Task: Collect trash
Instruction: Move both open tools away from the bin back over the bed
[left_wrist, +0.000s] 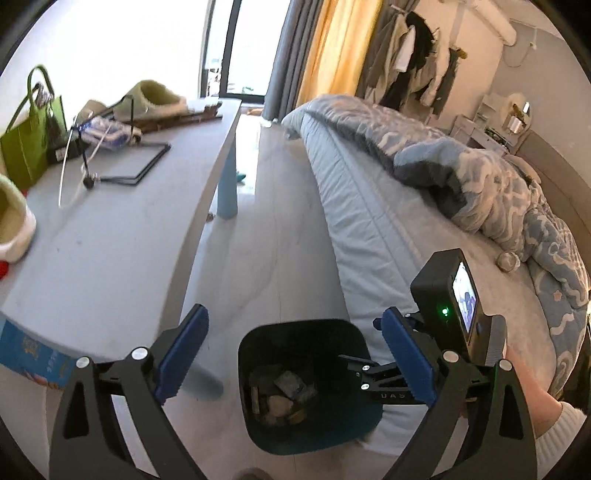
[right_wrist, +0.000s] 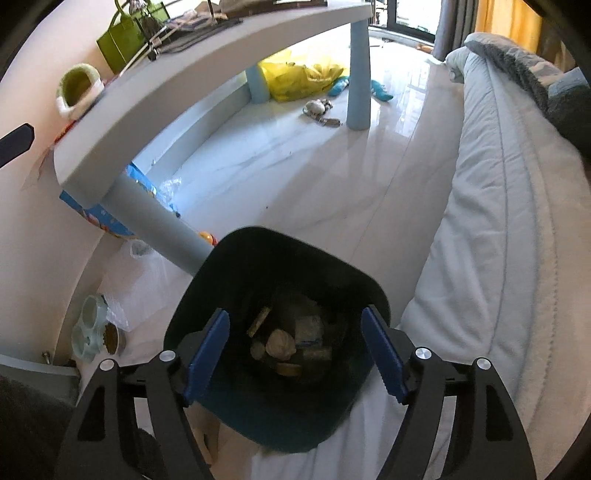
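Note:
A dark square trash bin (left_wrist: 255, 354) (right_wrist: 236, 280) stands on the floor between the grey table and the bed, with several scraps of trash (right_wrist: 284, 339) lying at its bottom. My left gripper (left_wrist: 295, 354) hangs above the bin, open wide, nothing between its blue pads. My right gripper (right_wrist: 295, 354) points down into the bin's mouth, open and empty. In the left wrist view the right gripper's body with its small screen (left_wrist: 458, 302) and a hand in a white sleeve (left_wrist: 535, 398) show at the right.
The grey table (left_wrist: 110, 236) carries a green bag (left_wrist: 26, 144), slippers and a wire stand. The bed (left_wrist: 388, 229) with a blue quilt runs along the right. Under the table lie a yellow bag (right_wrist: 299, 74), toys, a blue box (right_wrist: 99, 218) and a pet bowl (right_wrist: 92, 328).

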